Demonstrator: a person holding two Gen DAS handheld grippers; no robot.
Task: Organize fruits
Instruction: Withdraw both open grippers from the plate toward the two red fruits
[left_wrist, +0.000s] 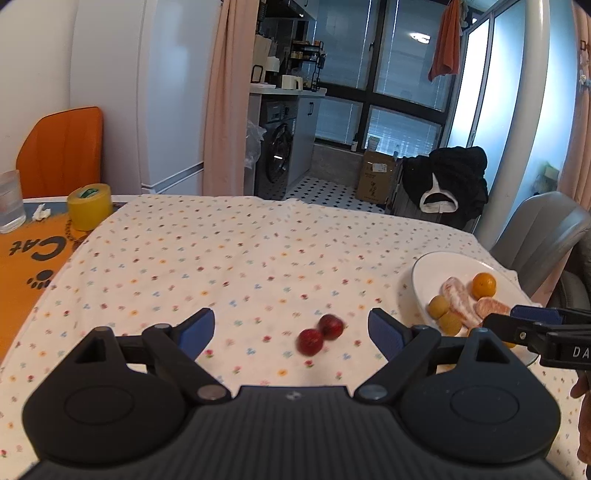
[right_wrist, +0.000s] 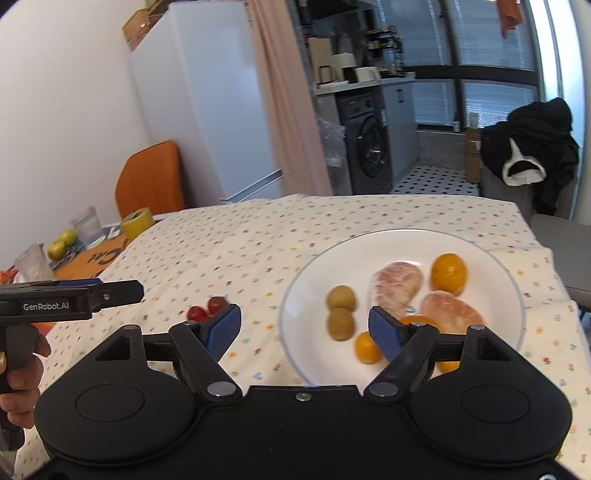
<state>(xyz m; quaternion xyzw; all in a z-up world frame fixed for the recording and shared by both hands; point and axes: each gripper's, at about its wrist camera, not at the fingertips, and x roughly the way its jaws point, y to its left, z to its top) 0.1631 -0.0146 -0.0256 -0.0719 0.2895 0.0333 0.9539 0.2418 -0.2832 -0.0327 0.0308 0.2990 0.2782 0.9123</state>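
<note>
Left gripper (left_wrist: 291, 326) was held spread wide, empty, lined up on two small red round fruits (left_wrist: 319, 334) lying on the floral tablecloth (left_wrist: 221, 251). Right gripper (right_wrist: 304, 325) was spread, empty, over the white round plate (right_wrist: 480, 243). Judged step: the pick; descent and closing on one fruit needed.

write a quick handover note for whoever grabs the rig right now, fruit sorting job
Left hand-held gripper: open, empty, lined up on the two red fruits lying on the floral cloth.
Right hand-held gripper: open, empty, over the near rim of the white plate.
Done: green fruits, small oranges and peeled citrus segments lie on the plate.
Left: probably move the two red fruits onto the plate.
</note>
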